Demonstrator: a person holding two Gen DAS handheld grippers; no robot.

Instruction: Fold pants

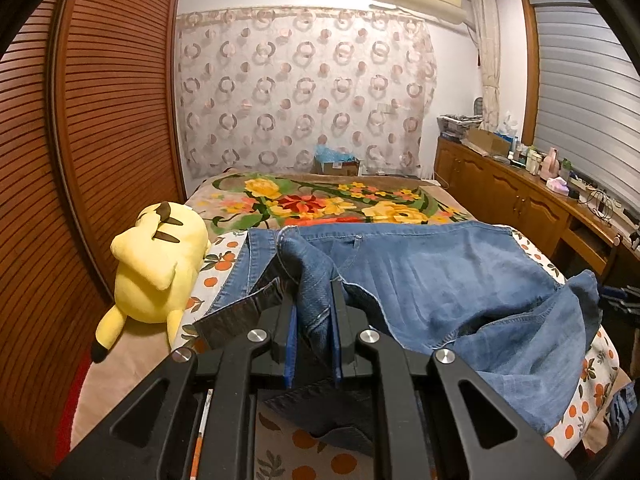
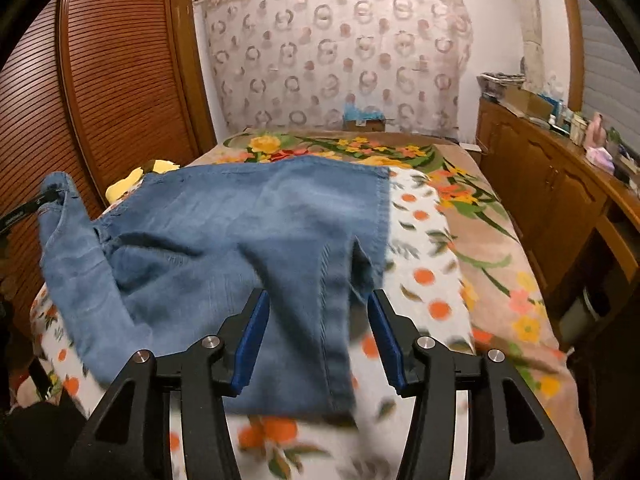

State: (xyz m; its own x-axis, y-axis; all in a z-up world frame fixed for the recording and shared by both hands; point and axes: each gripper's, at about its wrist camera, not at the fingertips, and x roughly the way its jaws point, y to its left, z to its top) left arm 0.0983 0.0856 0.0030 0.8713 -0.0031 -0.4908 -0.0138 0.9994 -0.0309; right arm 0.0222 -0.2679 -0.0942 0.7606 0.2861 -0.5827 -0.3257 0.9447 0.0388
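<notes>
Blue denim pants (image 1: 440, 280) lie spread across the bed on a white sheet with orange prints (image 2: 424, 264). In the left wrist view, my left gripper (image 1: 314, 300) is shut on a bunched fold of the denim near the waistband, which is lifted a little off the sheet. In the right wrist view, the pants (image 2: 220, 220) stretch from the left edge to the middle of the bed. My right gripper (image 2: 317, 298) is open. A flap of denim lies between and under its blue pads (image 2: 252, 340), which do not press on it.
A yellow plush toy (image 1: 156, 264) lies at the bed's left edge beside a brown louvred wardrobe (image 1: 100, 120). A floral blanket (image 1: 320, 200) covers the far half of the bed, with a cardboard box (image 1: 336, 166) beyond. A cluttered wooden sideboard (image 1: 520, 200) runs along the right.
</notes>
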